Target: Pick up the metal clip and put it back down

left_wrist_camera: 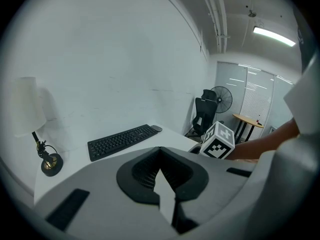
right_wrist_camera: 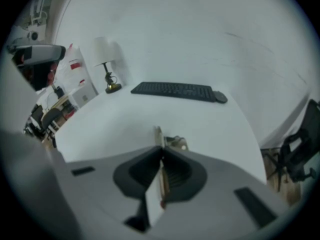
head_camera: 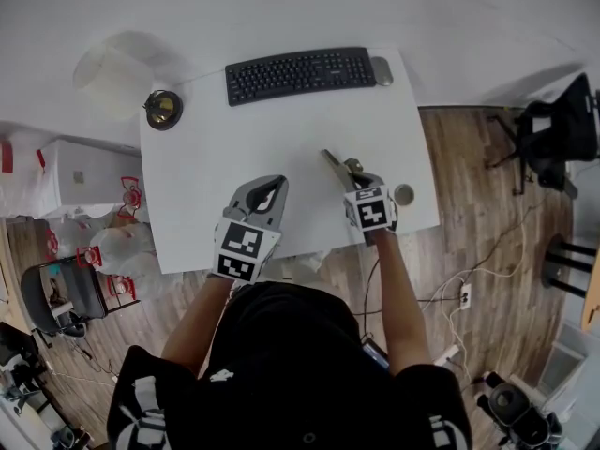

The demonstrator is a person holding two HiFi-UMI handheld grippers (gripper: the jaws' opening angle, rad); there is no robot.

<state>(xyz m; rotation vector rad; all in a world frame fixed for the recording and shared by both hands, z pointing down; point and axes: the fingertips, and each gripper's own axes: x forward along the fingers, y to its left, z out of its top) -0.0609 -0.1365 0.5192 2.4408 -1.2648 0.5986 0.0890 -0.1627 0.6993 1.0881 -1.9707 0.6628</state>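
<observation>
Evidently the right tongs point(right_wrist_camera: 161, 156) were pinched shut on the small silvery metal clip point(right_wrist_camera: 171, 142), holding it low over the white worktop point(head_camera: 272, 148) around four o'clock, probably for setting down, while the left tongs point(left_wrist_camera: 160, 154), closed and empty, waited near six o'clock.

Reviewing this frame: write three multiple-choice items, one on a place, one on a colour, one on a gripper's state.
1. The mouse lies: A at the keyboard's right end; B at its left end; C on top of its keys.
2. The keyboard is: A white; B black; C red.
3. The right gripper is: A open; B shut on the metal clip; C shut, empty.
Answers: A, the head view shows it there; B, dark keys throughout; B, the clip sticks out between closed jaws.
</observation>
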